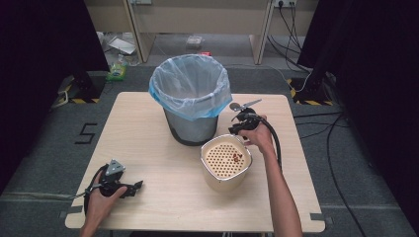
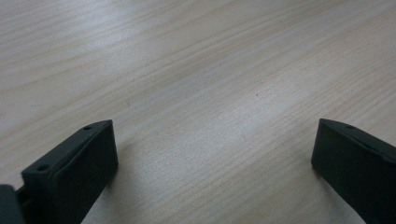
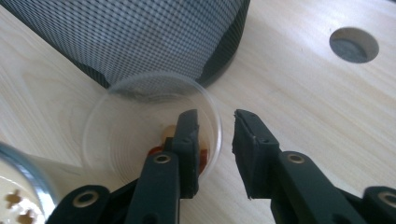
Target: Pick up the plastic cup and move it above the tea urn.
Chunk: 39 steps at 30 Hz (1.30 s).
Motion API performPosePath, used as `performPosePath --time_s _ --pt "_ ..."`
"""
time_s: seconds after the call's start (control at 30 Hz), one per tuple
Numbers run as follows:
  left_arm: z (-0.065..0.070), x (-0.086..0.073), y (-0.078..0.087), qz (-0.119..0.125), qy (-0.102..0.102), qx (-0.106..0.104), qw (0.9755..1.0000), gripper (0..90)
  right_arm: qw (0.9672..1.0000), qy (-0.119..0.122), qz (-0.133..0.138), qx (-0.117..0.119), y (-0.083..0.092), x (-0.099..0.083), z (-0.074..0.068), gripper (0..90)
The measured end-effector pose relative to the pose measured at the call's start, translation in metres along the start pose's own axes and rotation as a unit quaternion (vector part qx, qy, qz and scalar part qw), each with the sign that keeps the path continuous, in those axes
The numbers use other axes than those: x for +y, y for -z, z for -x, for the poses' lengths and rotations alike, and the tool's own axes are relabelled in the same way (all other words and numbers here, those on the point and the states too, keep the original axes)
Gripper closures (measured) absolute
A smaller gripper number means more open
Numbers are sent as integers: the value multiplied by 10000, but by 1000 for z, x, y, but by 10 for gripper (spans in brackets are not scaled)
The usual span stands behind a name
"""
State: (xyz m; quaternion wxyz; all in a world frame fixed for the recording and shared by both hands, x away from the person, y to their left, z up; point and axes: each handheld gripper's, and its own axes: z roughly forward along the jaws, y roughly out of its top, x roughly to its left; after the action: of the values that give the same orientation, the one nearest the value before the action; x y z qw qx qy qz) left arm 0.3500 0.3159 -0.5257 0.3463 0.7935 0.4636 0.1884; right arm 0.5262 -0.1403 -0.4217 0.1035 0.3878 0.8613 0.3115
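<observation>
Your right claw (image 3: 215, 149) straddles the clear cup's (image 3: 140, 126) rim, part open, not clamped. Left claw (image 2: 210, 168) rests wide open, empty, on the worktop (image 2: 196, 70).

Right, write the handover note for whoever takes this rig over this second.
Left gripper: open, idle low over the pale wooden table, near-left.
Right gripper: open, astride the rim of the small clear plastic cup, one jaw inside, one outside, not yet closed.
The cup sits beside the grey mesh waste bin with the blue-white liner and holds reddish-brown scraps.
The cream pot with a perforated insert holds a few similar scraps.
Done: cup reached.
Left, probably: grip the cup, empty it into the bin.
</observation>
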Motion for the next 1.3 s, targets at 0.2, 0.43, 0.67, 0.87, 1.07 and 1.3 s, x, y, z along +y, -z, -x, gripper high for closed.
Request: performPosePath --time_s 0.2,0.43,0.67,0.87,1.07,1.3 --pt "0 0 0 1 2 0 10000 0 9999 -47 -144 11 -5 -5 5 827" --pt "0 0 0 1 1 0 10000 0 9992 262 95 -277 16 -6 9 873" --pt "0 0 0 1 2 1 10000 0 9945 419 460 -848 43 -10 13 873" --pt "0 0 0 0 1 1 10000 0 9863 533 770 -1359 64 -13 15 873" --pt "0 0 0 2 3 2 10000 0 9783 604 1077 -1664 79 -14 14 874" --pt "0 0 0 1 2 1 10000 0 9678 762 1417 -1935 95 -16 6 874"
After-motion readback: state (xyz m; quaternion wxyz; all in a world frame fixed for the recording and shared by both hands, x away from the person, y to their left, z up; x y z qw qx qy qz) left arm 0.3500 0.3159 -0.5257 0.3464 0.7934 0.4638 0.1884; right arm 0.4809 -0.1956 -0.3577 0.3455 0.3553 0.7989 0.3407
